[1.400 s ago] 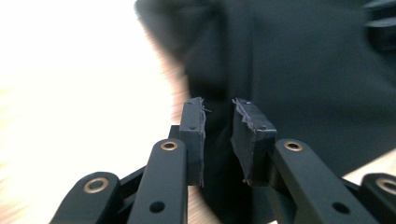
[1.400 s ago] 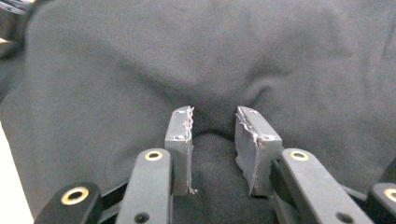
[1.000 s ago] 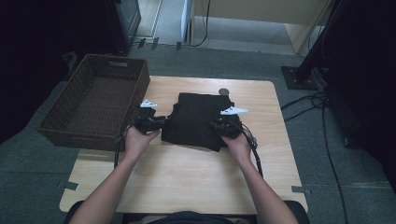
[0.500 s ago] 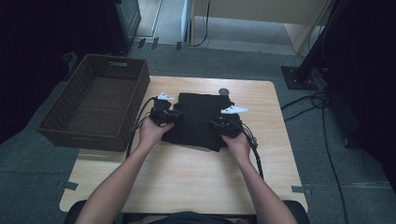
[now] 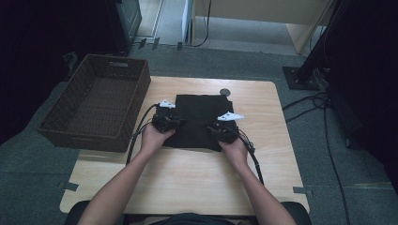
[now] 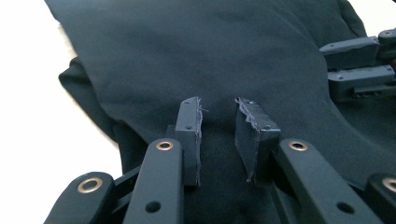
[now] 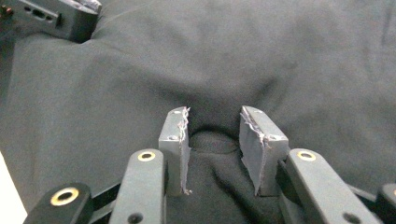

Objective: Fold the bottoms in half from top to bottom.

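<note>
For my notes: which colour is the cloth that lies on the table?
The cloth is plain black, no pattern; the high view shows it best.

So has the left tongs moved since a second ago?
Yes. The left tongs went from beside the basket onto the black cloth, away from the basket.

Desk (image 5: 187,183): before the person, forearms come in over its near edge.
Cloth (image 5: 199,110): flat on the desk's far middle.
Basket (image 5: 96,101): left of the desk, touching its left edge.
Left tongs (image 5: 174,123): on the cloth's near left part.
Right tongs (image 5: 217,130): on the cloth's near right part, apart from the left tongs.
Cables (image 5: 324,112): on the floor, right of the desk.
</note>
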